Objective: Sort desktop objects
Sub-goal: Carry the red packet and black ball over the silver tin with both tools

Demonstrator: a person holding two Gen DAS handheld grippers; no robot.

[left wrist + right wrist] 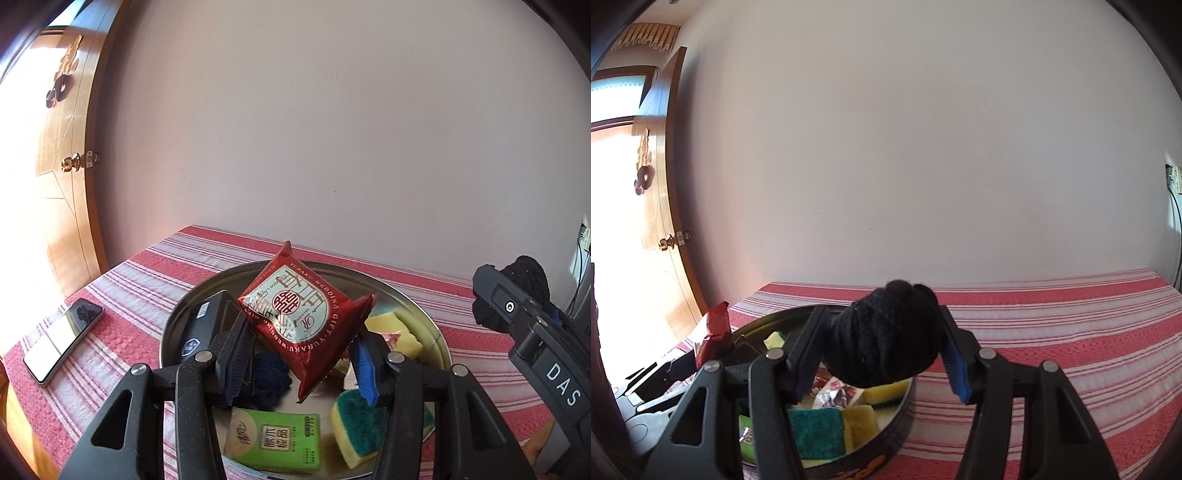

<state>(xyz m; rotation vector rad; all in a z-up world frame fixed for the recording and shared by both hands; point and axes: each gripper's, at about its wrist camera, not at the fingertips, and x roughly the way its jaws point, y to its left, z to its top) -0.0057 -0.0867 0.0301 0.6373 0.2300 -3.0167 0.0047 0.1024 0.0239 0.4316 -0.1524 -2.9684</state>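
Note:
My left gripper [301,352] is shut on a red wedding-gift snack packet [304,315] and holds it above a round metal tray [173,325]. In the tray lie a black box [205,321], a dark blue yarn ball [267,380], a green tissue pack [277,441] and yellow-green sponges [356,428]. My right gripper [882,350] is shut on a black knitted ball [886,336], held over the tray's right rim [905,402]. The right gripper and black ball also show in the left wrist view [524,284] at the right. The red packet shows at the left of the right wrist view [714,332].
A smartphone [62,339] lies on the red striped tablecloth [140,280] left of the tray. A wall runs behind the table, a wooden door [62,166] stands at the left. The cloth right of the tray [1052,332] is bare.

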